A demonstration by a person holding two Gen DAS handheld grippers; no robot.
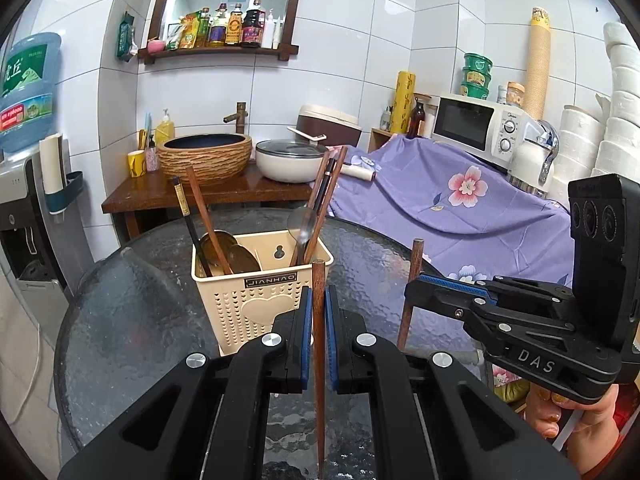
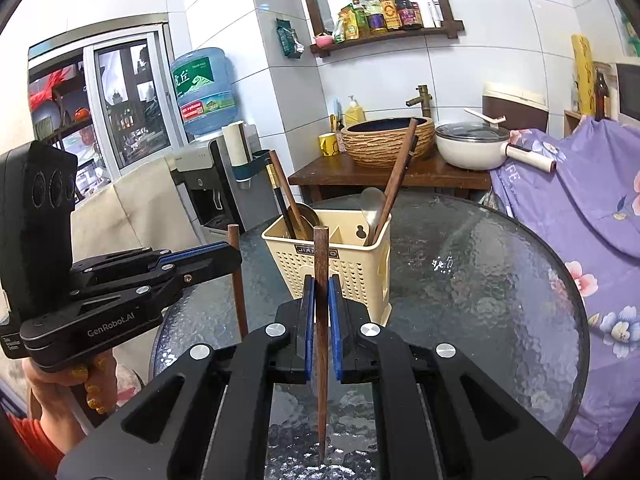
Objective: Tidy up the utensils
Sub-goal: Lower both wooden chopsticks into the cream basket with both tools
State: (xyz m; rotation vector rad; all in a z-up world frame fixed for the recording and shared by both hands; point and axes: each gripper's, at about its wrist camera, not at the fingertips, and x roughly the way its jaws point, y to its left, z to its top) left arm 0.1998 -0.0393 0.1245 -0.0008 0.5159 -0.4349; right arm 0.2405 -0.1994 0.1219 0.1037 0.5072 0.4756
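Left hand-held gripper: jaws drawn in narrow, blue pads pressing either side of a dark wooden chopstick; also seen side-on in the right wrist view, where it holds that stick upright.
Left chopstick: stands nearly vertical, blunt end up just above the pads, thin tip down close to the glass; whether the tip touches cannot be told.
Right hand-held gripper: jaws likewise narrow, clamped on a second wooden chopstick; in the left wrist view it shows side-on to the right, holding its stick upright.
Right chopstick: upright, blunt end above the pads, point low over the bench.
Utensil holder: cream perforated plastic caddy, standing on the bench just beyond both grippers, split into compartments.
Holder, left compartment: a black chopstick, a brown one and wooden spoons, leaning leftward.
Holder, right compartment: a metal spoon with several brown chopsticks leaning rightward.
Bench: round, dark textured glass top.
Person's hands: right hand under its gripper's handle; left hand, gold-painted nails, likewise.
Background: basket-style basin and white lidded pot on a wooden counter; purple floral cloth to the right.
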